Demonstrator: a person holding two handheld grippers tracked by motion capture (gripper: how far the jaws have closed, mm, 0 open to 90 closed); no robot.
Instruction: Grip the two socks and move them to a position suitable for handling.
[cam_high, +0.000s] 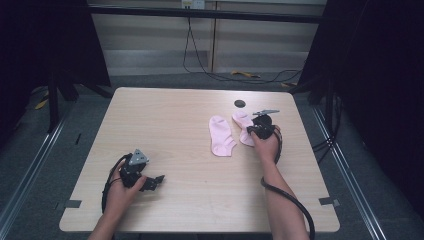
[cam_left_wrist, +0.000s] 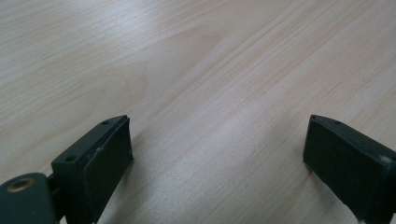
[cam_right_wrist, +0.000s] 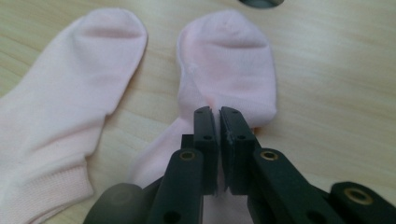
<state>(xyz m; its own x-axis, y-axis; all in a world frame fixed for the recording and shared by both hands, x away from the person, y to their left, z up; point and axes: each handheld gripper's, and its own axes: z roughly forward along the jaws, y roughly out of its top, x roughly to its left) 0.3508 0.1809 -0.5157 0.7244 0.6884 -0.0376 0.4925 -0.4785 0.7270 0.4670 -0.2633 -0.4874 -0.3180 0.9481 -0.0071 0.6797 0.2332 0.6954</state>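
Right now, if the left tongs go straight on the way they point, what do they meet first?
Probably nothing: the open left tongs face bare light wooden table, and the way looks free as far as the left gripper view shows.

A pale wooden worktop (cam_high: 175, 130) with a small black round disc (cam_high: 240, 103) near its far edge. Beyond it, black cables (cam_high: 200, 65) trail across grey floor (cam_high: 150, 80) before a pale wall panel (cam_high: 150, 40).

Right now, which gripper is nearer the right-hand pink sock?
Right. The right gripper sits on that sock, jaws closed and pinching its fabric. The left gripper rests open on bare table at the near left, far from both socks.
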